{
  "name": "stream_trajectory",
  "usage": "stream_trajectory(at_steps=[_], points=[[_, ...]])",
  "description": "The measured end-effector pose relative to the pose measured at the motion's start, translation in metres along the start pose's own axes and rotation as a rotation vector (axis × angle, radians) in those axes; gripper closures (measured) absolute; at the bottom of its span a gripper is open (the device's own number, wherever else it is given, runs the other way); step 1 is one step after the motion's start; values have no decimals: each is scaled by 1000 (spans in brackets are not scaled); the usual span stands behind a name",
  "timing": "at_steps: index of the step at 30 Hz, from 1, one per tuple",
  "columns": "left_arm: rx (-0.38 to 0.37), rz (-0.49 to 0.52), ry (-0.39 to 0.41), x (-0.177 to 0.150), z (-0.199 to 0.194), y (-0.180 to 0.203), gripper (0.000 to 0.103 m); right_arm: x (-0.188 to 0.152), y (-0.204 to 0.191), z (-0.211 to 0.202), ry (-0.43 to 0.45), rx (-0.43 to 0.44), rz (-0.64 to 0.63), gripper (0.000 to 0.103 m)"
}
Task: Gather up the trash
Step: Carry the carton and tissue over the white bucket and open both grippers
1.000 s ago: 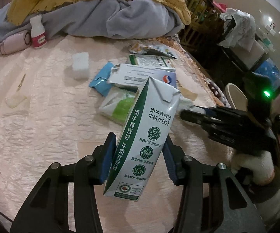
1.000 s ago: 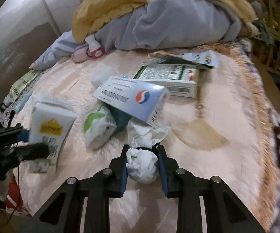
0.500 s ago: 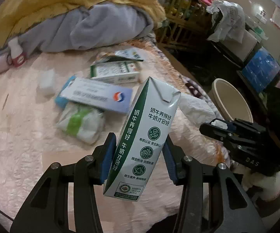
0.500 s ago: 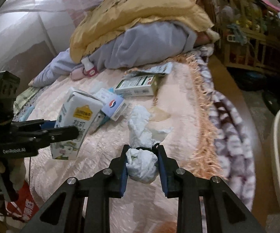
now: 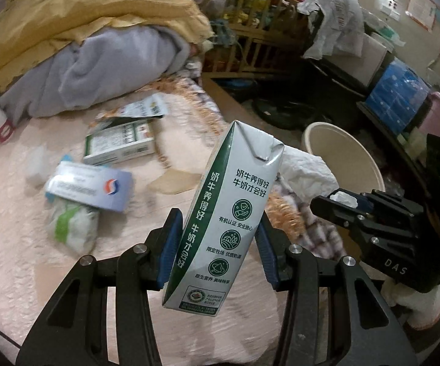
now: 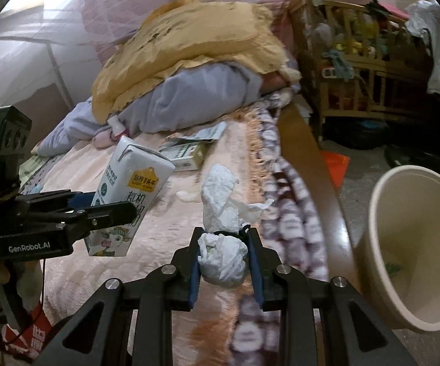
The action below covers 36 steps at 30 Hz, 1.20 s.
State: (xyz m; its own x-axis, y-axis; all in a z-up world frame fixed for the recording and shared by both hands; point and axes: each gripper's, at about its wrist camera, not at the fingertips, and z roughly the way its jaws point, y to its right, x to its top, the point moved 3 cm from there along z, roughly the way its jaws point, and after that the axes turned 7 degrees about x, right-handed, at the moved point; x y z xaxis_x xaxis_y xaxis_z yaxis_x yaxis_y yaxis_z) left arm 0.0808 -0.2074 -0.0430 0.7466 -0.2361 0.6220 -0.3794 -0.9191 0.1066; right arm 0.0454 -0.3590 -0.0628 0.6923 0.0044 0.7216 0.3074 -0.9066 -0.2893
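My left gripper (image 5: 216, 248) is shut on a green and white milk carton (image 5: 224, 213), held tilted above the pink bedspread (image 5: 21, 213). The right gripper (image 6: 224, 260) is shut on a crumpled white tissue (image 6: 223, 228), whose loose end sticks up past the pads. In the right wrist view the left gripper (image 6: 98, 212) holds the carton (image 6: 131, 189) at the left. A beige bin (image 6: 409, 244) stands on the floor at the right, beyond the bed's edge; the left wrist view shows the bin (image 5: 341, 149) behind the tissue (image 5: 305, 174).
On the bed lie a blue and white box (image 5: 91, 187), a green box (image 5: 119, 143), a green and white packet (image 5: 70, 228) and a torn wrapper (image 5: 140, 109). Yellow and grey bedding (image 6: 195, 61) is piled at the head. A wooden crib (image 6: 357, 58) and clutter stand beyond.
Both grippers have swung right, away from the middle of the bed toward its edge, each keeping its hold. The beige bin has come into view and grown larger.
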Motion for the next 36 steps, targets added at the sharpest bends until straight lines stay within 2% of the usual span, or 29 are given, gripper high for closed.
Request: stream_trajectory(at_steps=[18, 36], points=[[-41, 113, -4, 22, 28, 81, 57, -15, 74, -51, 50, -107, 110, 77], [-70, 170, -5, 32, 46, 130, 57, -25, 118, -75, 75, -164, 177, 77]])
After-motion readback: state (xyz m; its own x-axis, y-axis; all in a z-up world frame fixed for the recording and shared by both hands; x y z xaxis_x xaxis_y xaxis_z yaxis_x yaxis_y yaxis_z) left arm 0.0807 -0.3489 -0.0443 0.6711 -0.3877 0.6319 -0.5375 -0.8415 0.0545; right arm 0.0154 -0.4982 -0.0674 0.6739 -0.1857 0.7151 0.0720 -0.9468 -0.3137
